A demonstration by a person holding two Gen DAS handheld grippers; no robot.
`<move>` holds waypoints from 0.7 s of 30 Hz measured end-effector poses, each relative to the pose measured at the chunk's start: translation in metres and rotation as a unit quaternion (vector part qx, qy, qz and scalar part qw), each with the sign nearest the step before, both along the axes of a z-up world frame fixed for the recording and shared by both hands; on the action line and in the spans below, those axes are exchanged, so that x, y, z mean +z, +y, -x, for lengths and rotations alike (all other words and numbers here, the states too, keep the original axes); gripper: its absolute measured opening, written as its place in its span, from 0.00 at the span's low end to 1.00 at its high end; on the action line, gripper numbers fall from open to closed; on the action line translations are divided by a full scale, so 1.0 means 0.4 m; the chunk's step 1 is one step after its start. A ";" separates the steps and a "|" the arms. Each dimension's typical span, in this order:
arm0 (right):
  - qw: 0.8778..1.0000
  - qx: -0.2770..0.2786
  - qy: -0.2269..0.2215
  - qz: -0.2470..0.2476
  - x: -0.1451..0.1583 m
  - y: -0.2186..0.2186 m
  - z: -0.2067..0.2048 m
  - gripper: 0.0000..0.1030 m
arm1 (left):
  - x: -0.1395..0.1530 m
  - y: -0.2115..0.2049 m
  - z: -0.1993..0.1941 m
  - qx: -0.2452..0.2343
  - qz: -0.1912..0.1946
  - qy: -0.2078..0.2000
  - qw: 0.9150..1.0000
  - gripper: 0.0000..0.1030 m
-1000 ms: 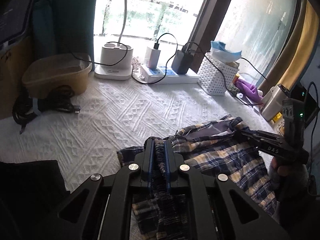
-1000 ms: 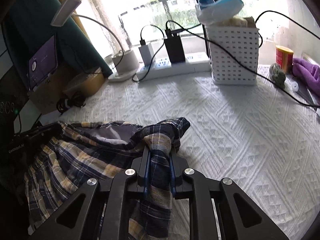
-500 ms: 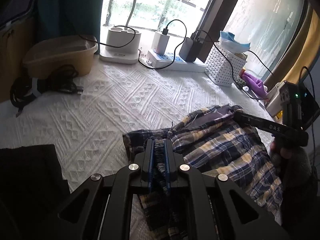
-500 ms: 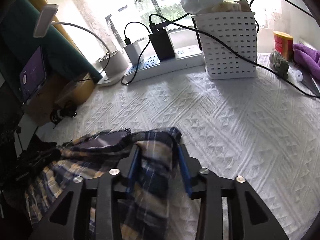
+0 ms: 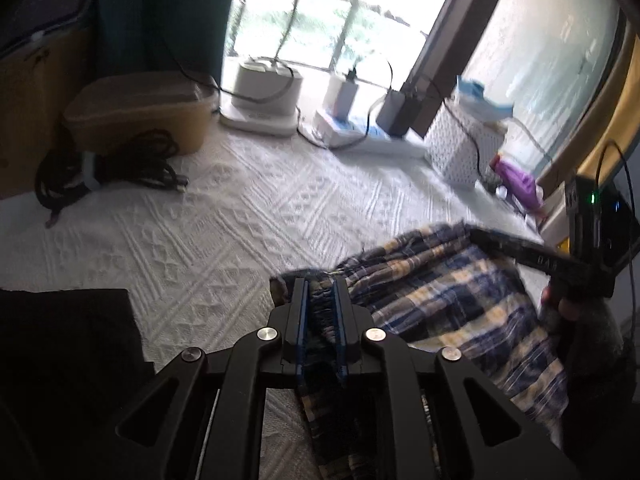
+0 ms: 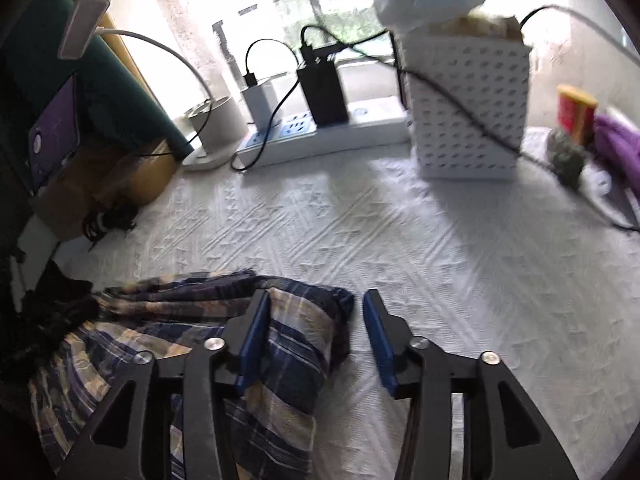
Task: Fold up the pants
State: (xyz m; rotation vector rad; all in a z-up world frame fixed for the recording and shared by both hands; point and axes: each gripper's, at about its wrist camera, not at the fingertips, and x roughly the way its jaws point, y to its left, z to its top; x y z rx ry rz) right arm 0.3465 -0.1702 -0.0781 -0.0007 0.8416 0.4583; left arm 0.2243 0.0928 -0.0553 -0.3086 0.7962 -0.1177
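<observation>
Plaid pants [image 5: 448, 300] stretched sideways – gripper to gripper
Left gripper [image 5: 320, 300] pinches cloth; right gripper [image 6: 316, 320] spread – white textured bench cover [image 6: 400, 232]

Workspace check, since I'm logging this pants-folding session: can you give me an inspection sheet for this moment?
Surface: white textured bedspread.
Job's things: plaid pants lying bunched on it.
Clutter: white perforated basket, red can, purple cloth, tan case.
Grippers: left gripper shut on the pants; right gripper open, cloth between its fingers.
Cables: power strip with plugged chargers; coiled black cord.
Surroundings: bright window, lamp.
</observation>
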 end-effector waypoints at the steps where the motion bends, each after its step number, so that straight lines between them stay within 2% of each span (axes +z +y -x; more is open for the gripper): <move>1: 1.000 -0.005 -0.004 0.007 0.007 -0.004 0.005 0.52 | 0.006 0.009 0.005 0.015 -0.003 -0.003 1.000 0.13; 3: 1.000 -0.020 -0.010 0.020 0.019 -0.015 0.011 0.55 | 0.018 0.039 0.018 0.040 -0.003 -0.004 0.999 0.13; 5: 0.999 -0.034 -0.017 0.021 0.034 -0.035 0.024 0.59 | 0.025 0.052 0.031 0.043 0.005 -0.004 0.999 0.13; 11: 0.997 -0.056 -0.036 0.033 0.079 -0.086 0.090 0.61 | 0.052 0.016 0.101 0.010 0.004 -0.010 1.000 0.13; 14: 0.997 -0.060 -0.047 0.027 0.097 -0.109 0.124 0.75 | 0.055 -0.006 0.135 -0.004 0.007 -0.009 1.000 0.13; 18: 0.997 -0.045 -0.053 0.024 0.109 -0.117 0.192 0.77 | 0.051 -0.034 0.173 -0.015 0.007 -0.003 1.000 0.13; 19: 0.998 -0.035 -0.053 0.025 0.109 -0.115 0.214 0.77 | 0.049 -0.040 0.180 -0.017 0.007 -0.001 1.000 0.15; 21: 0.998 -0.020 -0.050 0.029 0.102 -0.108 0.254 0.77 | 0.044 -0.053 0.197 -0.021 0.007 0.002 1.000 0.26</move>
